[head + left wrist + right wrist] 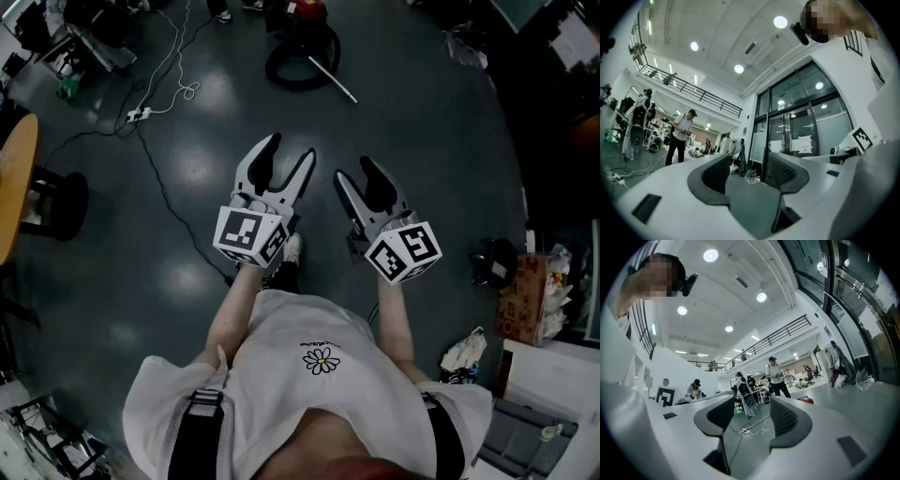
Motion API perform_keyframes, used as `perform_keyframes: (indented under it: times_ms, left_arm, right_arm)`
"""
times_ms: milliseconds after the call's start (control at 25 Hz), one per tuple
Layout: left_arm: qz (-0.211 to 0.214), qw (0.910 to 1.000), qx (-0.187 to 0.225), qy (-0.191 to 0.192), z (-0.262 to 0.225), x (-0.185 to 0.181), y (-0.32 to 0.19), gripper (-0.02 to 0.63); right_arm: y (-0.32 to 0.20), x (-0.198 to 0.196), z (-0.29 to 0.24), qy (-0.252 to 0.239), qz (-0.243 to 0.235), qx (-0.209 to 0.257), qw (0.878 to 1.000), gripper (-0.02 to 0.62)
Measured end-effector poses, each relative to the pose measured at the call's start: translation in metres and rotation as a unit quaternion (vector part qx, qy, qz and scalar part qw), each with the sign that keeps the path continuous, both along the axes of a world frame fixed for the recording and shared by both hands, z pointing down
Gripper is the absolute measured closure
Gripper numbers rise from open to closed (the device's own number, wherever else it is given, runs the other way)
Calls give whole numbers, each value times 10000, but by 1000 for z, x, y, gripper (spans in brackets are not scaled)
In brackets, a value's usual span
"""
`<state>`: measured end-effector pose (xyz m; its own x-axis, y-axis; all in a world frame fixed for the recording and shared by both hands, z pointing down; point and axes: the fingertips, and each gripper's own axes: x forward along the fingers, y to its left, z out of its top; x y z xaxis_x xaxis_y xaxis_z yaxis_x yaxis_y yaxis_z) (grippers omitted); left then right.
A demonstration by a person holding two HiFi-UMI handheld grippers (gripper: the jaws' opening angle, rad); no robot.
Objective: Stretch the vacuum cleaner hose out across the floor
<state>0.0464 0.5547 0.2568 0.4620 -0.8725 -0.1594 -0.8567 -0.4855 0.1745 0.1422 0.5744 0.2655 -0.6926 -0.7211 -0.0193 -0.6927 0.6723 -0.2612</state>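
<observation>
The vacuum cleaner hose lies at the far edge of the head view, well apart from both grippers. It is a thick, matte black tube wound into a rough ring on the floor, just beside the cleaner's red canister. Being coiled, it points no single way, and the loop is a little wider across the picture than it is deep. A thin, straight metal wand crosses the ring's near side, slanting from the coil down toward the right. Whether the hose surface is ribbed cannot be made out from here. The floor is dark grey, smooth and glossy, with soft patches of reflected light. On it lie a white power strip, looping white cord and a thin black cable. The left gripper is smooth white plastic with curved black pads. Its jaws are spread, and its own view shows only bare floor and glass doors between them. The right gripper is built the same way and is likewise released, and in its view nothing but distant floor and cords shows in the gap. The person holding them wears a white T-shirt with a small daisy print. A round wooden tabletop shows at the left edge.
</observation>
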Motion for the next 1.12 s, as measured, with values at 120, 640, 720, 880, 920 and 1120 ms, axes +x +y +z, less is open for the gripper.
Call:
perform_keyframes:
  times_ms: [120,640,720,880,920,1120]
  left_arm:
    - [-32,10000,-38,11,4,-44,-52,345]
    - [-157,9989,-381,-201,35,-89,-232,380]
    - [-158,9989,-350,-285,39,-88,-267,380]
    - [-244,9985,-325,-364,44,-94,-359,380]
    - [-298,9982,-356,-373,45,-98,-386,380]
    - [-384,9969,-559,-398,39,-103,-517,380]
  right_arm:
    - [-56,-30,-1,-20,217,-96,9997,348]
    - [-243,-53,31,166,579,-483,9970,354]
    - [-281,-53,38,171,582,-447,9972,354]
    - [-376,-52,58,345,544,-445,9969,424]
    - [-402,-53,62,372,519,-516,9966,454]
    - [-532,-36,66,321,526,-798,9949,527]
